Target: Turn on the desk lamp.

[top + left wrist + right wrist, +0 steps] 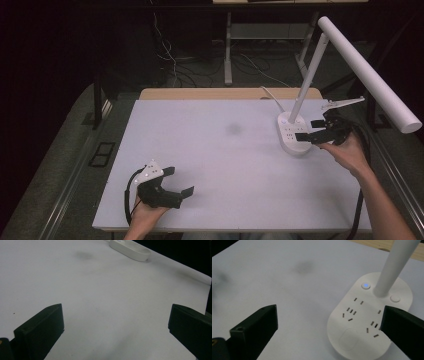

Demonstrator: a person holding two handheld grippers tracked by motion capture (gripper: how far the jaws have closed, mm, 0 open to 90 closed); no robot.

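A white desk lamp [350,55] stands on an oval white base [292,135] at the table's right side. The base [372,317] carries several plug sockets, a round button lit blue [366,285], a plain round button [395,298] and a large oval pad [348,338]. My right gripper [311,130] hovers open just over the base's near right end, nothing between its jaws. My left gripper [179,181] rests open near the table's front left, jaws wide over bare white surface. The base [131,250] lies far off in the left gripper view.
The white table top [220,160] has a faint dark smudge [233,128] near its middle. A wooden strip [230,93] edges the far side. Cables and metal frame legs [228,50] lie on the dark floor beyond.
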